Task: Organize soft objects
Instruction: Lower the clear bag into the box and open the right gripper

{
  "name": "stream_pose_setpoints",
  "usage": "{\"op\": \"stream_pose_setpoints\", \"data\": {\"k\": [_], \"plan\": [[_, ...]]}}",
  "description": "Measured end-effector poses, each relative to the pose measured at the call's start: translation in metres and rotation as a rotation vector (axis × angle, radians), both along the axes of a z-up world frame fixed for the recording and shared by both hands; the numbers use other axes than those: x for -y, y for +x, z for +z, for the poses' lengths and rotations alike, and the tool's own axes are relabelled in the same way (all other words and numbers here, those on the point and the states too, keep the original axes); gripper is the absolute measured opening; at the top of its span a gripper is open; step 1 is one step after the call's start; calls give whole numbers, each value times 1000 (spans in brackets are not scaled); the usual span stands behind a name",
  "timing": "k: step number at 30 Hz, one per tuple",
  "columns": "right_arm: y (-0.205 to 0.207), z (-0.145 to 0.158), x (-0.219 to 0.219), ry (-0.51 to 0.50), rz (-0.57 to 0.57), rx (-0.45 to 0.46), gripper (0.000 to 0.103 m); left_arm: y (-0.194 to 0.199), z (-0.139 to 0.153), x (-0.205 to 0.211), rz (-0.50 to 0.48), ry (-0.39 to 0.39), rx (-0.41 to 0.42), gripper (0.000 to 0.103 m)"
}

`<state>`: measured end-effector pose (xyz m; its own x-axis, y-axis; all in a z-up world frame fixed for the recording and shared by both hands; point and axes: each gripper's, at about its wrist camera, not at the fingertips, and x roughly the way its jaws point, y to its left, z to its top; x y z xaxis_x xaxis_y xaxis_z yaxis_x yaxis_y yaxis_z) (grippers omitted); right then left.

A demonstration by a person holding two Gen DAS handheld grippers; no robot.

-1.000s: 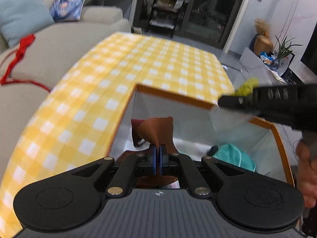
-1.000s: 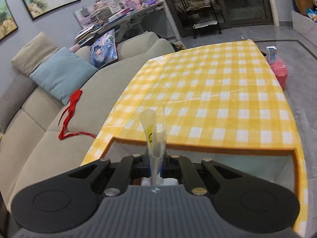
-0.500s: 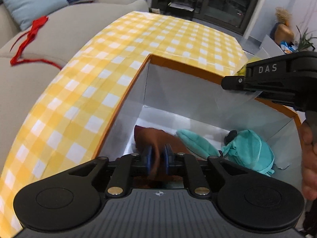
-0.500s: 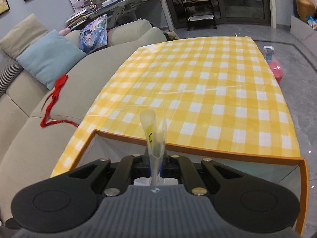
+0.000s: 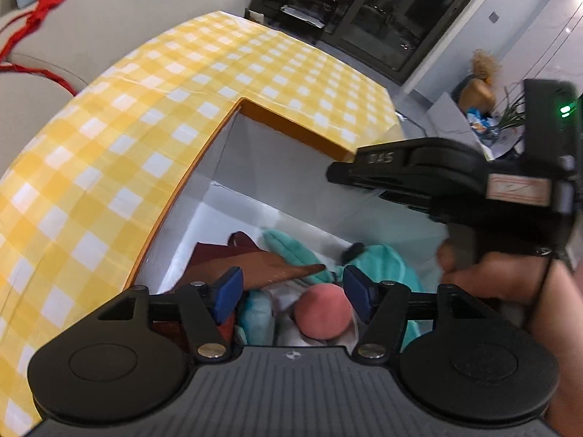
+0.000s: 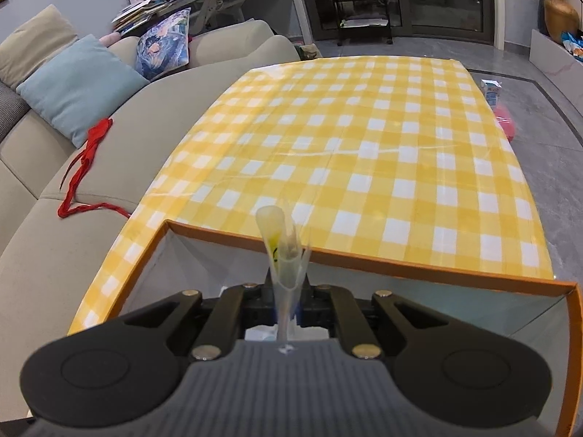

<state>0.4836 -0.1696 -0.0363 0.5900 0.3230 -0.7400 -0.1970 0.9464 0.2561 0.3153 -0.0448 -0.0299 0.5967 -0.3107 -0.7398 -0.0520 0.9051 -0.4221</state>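
Observation:
An orange-rimmed box [image 5: 291, 123] with white inner walls sits on the yellow checked table. Inside lie a brown cloth [image 5: 247, 258], a teal plush toy [image 5: 386, 262] and a pink round soft object [image 5: 322, 317]. My left gripper [image 5: 289, 291] is open and empty just above them, the brown cloth lying loose beneath it. My right gripper [image 6: 288, 309] is shut on a clear plastic bag [image 6: 282, 251] with a yellow print, held over the box's near side [image 6: 364, 258]. The right gripper also shows at right in the left wrist view [image 5: 437, 178].
The yellow checked table [image 6: 364, 145] stretches beyond the box. A beige sofa [image 6: 54, 145] with cushions and a red ribbon [image 6: 83, 167] stands to the left. A pink item and a small carton [image 6: 492, 91] sit on the floor at the right.
My left gripper lowered the brown cloth into the box, then opened and let it go. The right gripper stayed shut on the plastic bag and moved slightly forward over the box.

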Motion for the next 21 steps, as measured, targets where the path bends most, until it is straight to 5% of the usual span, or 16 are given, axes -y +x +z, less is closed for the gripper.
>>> {"op": "stream_pose_setpoints", "data": {"k": [7,15,19,21], "plan": [[0,-3,-17,-46,22,-12,10,-10,12,5,-23,111,43,84],[-2,-7,-23,-84,9,-46,20,-13,10,-10,-5,93,30,84],[-2,-5,-24,-75,-8,-60,54,-16,13,-20,5,58,36,85],[-3,-4,-24,-62,-12,-69,57,-17,15,-24,12,42,33,85]]}}
